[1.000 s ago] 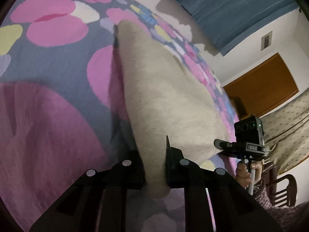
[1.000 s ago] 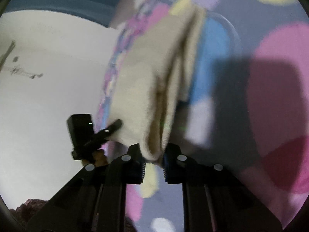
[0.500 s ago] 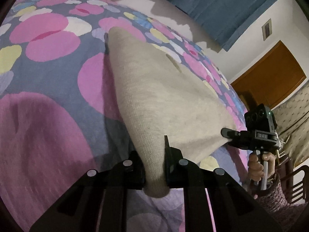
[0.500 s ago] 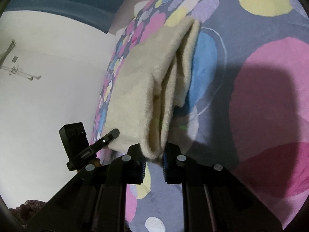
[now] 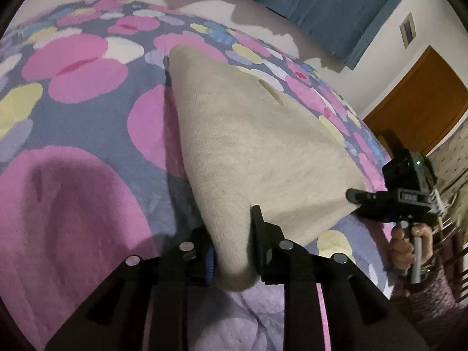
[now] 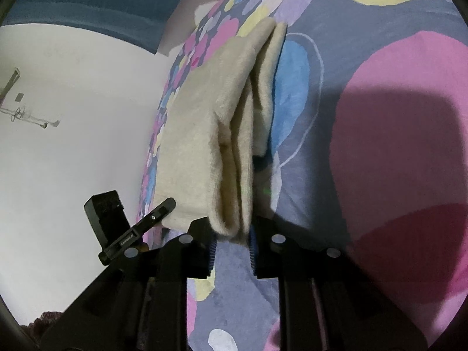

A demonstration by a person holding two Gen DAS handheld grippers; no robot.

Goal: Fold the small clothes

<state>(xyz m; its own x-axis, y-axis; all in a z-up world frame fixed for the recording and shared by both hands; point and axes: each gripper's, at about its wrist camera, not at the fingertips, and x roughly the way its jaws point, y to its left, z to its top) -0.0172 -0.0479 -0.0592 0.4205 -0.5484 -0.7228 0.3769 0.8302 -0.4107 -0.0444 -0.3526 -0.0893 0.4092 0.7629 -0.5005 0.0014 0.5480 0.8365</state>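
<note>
A beige knitted garment (image 5: 248, 146) lies folded on a flowered bedspread (image 5: 73, 117). Its near left corner sits between the fingers of my left gripper (image 5: 234, 245). Those jaws are opening, and a blue pad shows bare beside the cloth. In the right wrist view the layered edge of the garment (image 6: 204, 111) ends at the tips of my right gripper (image 6: 231, 242). Its jaws are opening too, with bedspread (image 6: 380, 117) visible between the pads. Each view shows the other gripper at the far corner: the right gripper (image 5: 355, 201) and the left gripper (image 6: 168, 206).
A person's hand (image 5: 409, 245) grips the right handle. Blue curtains (image 5: 321, 0) hang behind the bed, and a wooden door (image 5: 424, 102) stands at the right. A chair (image 5: 456, 263) is beside the bed's right edge. A white wall (image 6: 73, 87) lies past the left edge.
Both pairs of jaws have widened around the cloth corners. The left view has tilted up, showing more of the bed. The garment has settled flatter on the bedspread.
</note>
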